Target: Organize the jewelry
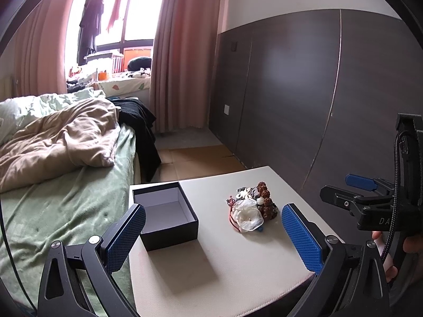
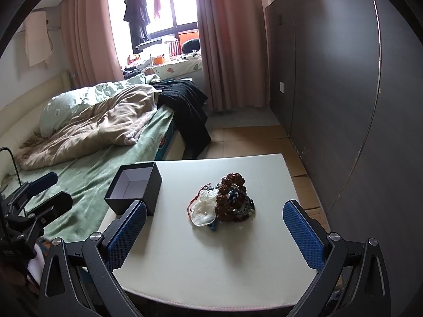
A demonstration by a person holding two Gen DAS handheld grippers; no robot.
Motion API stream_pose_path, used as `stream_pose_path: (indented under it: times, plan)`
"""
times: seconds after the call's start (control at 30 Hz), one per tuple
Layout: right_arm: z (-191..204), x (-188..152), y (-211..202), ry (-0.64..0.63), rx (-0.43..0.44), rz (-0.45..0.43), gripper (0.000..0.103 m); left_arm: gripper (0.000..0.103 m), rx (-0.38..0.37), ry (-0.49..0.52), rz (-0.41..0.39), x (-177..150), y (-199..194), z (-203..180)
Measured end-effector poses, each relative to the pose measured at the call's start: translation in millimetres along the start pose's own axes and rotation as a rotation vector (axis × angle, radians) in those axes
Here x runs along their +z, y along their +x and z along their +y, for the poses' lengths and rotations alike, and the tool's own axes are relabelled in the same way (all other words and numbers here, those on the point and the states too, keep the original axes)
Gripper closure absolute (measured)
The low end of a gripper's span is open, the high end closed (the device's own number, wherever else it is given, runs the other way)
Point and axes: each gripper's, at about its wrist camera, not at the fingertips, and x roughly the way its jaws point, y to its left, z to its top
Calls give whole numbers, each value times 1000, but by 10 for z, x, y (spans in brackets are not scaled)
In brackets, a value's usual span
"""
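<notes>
Both the left gripper and right gripper hang wide apart, empty. The jewelry looks tangled, so one pinch may drag several pieces past the box.

I see bare table ahead of both wide-open tools, clear up to the jewelry pile. The open black box stands at the table's left edge, apart from the pile, with a free lane between. The bed crowds the left side; the dark wall panel closes the right.
</notes>
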Motion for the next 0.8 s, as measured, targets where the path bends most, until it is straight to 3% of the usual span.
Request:
stream_pose_path:
  times: [0.3,0.57,0.73,0.8]
  plan:
    - [-50,36,22,33,-6,0,0,0,-16,1,-3,61,28,-1]
    - [-366,130,108,177,-49,-6,0,0,-54,-36,6,147,202,-18]
    - [-548,173,210,277,-104,3,0,1,-97,-99,53,163,412,7]
    - [-638,184,261,324,-85,6,0,3,-105,-104,67,160,497,-4]
